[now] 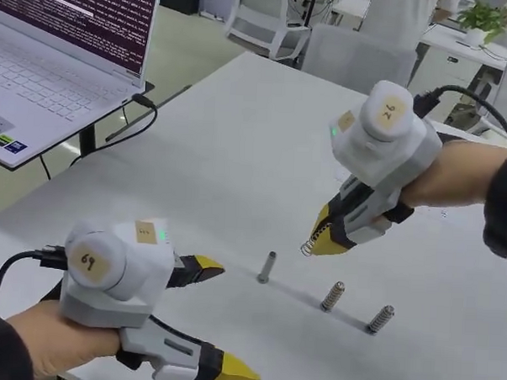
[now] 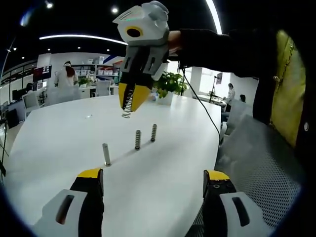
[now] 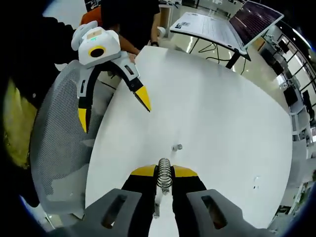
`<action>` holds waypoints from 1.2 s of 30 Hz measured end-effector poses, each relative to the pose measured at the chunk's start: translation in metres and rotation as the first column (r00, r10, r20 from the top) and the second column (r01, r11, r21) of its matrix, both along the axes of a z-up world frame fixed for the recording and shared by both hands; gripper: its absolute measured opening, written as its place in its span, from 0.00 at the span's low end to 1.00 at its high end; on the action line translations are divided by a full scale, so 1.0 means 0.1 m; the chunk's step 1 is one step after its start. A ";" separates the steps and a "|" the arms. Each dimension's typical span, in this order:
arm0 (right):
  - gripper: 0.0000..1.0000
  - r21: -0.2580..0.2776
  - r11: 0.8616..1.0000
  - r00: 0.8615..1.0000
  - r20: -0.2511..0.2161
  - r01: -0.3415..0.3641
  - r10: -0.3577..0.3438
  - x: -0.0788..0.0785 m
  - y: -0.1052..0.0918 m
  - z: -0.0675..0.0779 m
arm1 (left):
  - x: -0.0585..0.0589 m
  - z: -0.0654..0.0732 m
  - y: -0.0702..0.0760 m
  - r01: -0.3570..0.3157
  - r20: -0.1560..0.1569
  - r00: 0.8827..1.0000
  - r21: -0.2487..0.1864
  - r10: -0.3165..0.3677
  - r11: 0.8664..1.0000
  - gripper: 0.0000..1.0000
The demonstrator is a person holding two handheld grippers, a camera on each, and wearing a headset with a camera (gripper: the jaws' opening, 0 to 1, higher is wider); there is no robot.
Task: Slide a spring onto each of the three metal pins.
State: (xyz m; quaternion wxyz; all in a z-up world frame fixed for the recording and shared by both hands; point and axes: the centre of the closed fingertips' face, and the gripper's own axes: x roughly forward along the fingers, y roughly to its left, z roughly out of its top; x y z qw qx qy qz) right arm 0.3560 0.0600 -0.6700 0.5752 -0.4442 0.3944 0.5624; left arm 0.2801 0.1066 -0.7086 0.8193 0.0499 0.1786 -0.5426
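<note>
Head view shows the right claw [image 1: 321,237] pinched shut on a small coiled steel spring [image 1: 308,244], held in the air over the white bench [image 1: 238,147], just above and right of the bare upright metal pin [image 1: 267,267]. The middle pin [image 1: 333,296] and the end pin [image 1: 381,319] each wear a spring. The left claw [image 1: 222,322] gapes wide, holding nothing, left of the pins.

The spring [image 3: 164,178] is disappearing halfway between the right gripper's [image 3: 165,172] jaws; the laptop [image 1: 66,47] is running off the picture's top-left edge.
</note>
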 end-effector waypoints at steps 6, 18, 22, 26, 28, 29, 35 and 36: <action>0.08 -0.065 0.997 0.999 0.016 -0.036 0.037 0.09 0.05 -0.11 | -0.01 -0.01 0.00 0.000 -0.002 1.000 0.004 0.000 1.000 0.79; 0.08 -0.118 0.990 0.997 0.000 -0.079 0.079 0.25 0.16 -0.30 | 0.00 -0.02 -0.01 0.001 -0.007 1.000 0.009 -0.001 1.000 0.79; 0.08 -0.126 0.989 0.997 -0.002 -0.082 0.082 0.35 0.17 -0.38 | 0.01 -0.02 0.00 -0.001 -0.006 1.000 0.010 0.001 1.000 0.79; 0.08 -0.131 0.987 0.996 -0.016 -0.088 0.087 0.36 0.20 -0.43 | 0.02 -0.02 0.00 -0.001 -0.004 1.000 0.014 0.001 1.000 0.79; 0.08 -0.134 0.987 0.996 -0.019 -0.091 0.090 0.37 0.20 -0.44 | 0.02 -0.02 0.00 -0.002 -0.001 1.000 0.017 0.002 1.000 0.79; 0.08 -0.134 0.987 0.996 -0.020 -0.093 0.091 0.39 0.21 -0.46 | 0.03 -0.02 0.00 -0.003 0.005 1.000 0.018 0.003 1.000 0.79; 0.08 -0.141 0.985 0.995 -0.026 -0.097 0.095 0.43 0.23 -0.50 | 0.04 -0.03 0.02 -0.006 0.019 1.000 0.034 0.005 0.999 0.79; 0.08 -0.144 0.985 0.995 -0.029 -0.099 0.096 0.43 0.23 -0.51 | 0.04 -0.05 0.02 -0.003 0.026 1.000 0.048 0.001 0.999 0.79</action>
